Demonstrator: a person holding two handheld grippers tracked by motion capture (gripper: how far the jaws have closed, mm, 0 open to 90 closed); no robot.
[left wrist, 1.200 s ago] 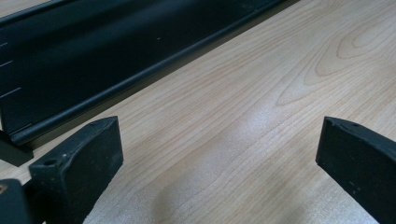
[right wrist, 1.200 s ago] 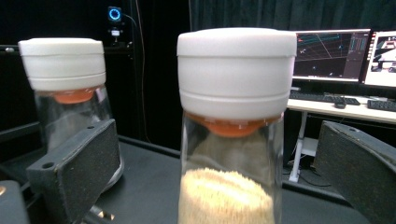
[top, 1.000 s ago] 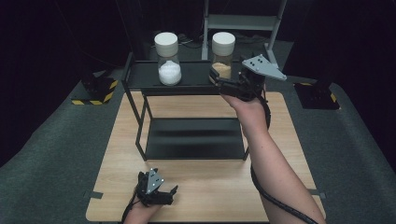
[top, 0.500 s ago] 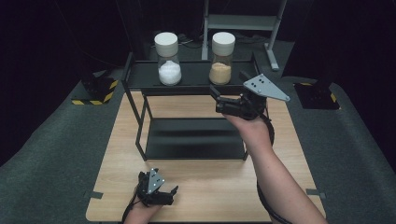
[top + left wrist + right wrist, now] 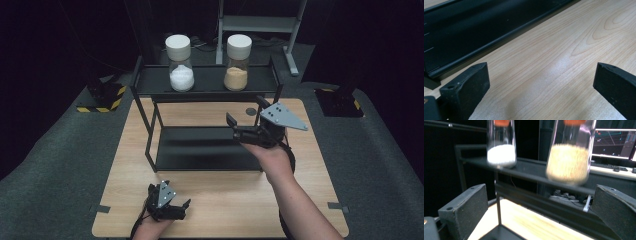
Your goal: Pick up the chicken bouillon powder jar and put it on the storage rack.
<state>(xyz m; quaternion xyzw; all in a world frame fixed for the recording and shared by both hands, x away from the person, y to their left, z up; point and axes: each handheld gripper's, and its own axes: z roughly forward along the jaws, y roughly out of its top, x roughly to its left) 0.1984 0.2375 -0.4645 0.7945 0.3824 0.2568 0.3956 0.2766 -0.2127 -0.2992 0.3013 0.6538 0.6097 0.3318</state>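
Jar of tan grains (image 5: 237, 62) was the thing nearest the right gripper (image 5: 245, 131), standing upright on the top shelf (image 5: 205, 85) of the black rack, ahead of and above the gripper and well apart from it. That gripper hung in the air over the rack's lower shelf (image 5: 200, 150), its jaws wide apart and clamped on nothing. In the right gripper view the tan jar (image 5: 568, 160) rose between and beyond the two black jaws, leaning toward the right-hand one, with its long axis vertical and its cap cut off at the top edge. The jar of white powder (image 5: 501, 152) stood to its left on the same shelf, a clear gap between the two.

Judging from that, the coming move would turn on lift as much as reach: the jar sat higher than the jaws, so the gripper would have to rise and travel forward to bracket the glass from the side.

The right forearm stretched up from the bench's (image 5: 320, 165) near edge, wrist roughly straight, with the grey plate on top of the gripper. The left gripper (image 5: 167, 202) rested low at the near edge of the bench, far from both jars, its jaws likewise spread over bare wood beside the rack's base rail (image 5: 486, 45).
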